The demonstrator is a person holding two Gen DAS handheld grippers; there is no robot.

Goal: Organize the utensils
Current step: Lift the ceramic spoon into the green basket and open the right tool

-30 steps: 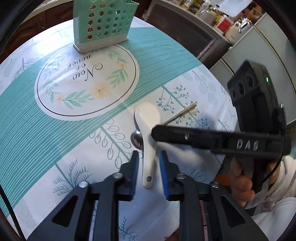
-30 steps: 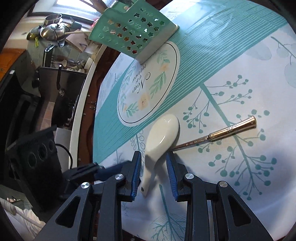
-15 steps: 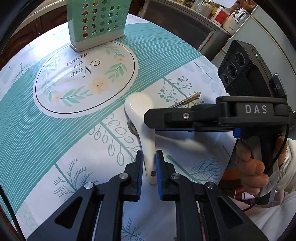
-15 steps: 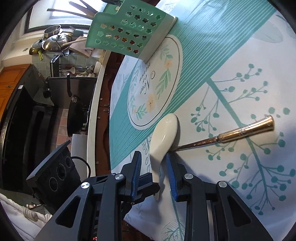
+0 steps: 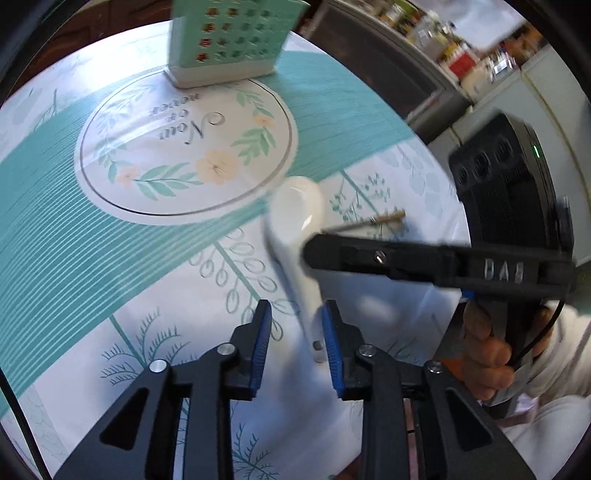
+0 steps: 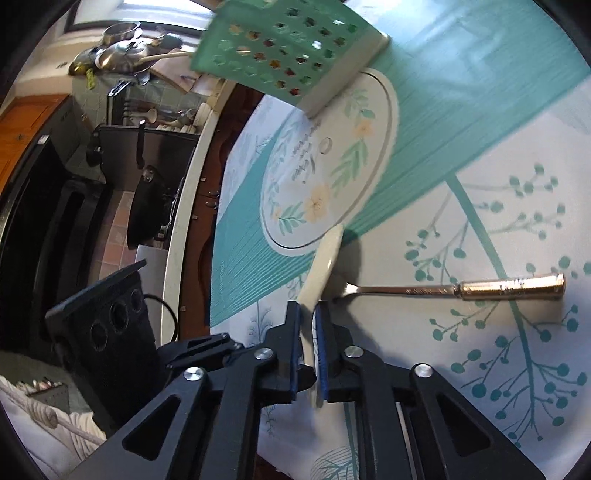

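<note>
White ceramic spoon [image 6: 320, 271]: glazed, rigid, judged slippery and chippable if dropped; light enough for a handle grip. The right gripper [image 6: 306, 347] has just been closing and is now clenched on the spoon's handle, the bowl end angling up toward frame centre, on edge. In the left wrist view the spoon [image 5: 295, 236] runs from mid-frame down between the blue pads of the left gripper [image 5: 295, 334], whose jaws have just been opening; the handle tip sits close to the right-hand pad, and contact there cannot be settled through the blur, though it looks released.

Metal utensil with brass-toned handle [image 6: 476, 288] lies flat on the tablecloth [image 6: 480, 184], right of centre; stiff, thin, low-lying.

Green perforated utensil holder [image 5: 229, 33] stands at top of frame on the cloth's round print. Contents: not visible from either view.
</note>
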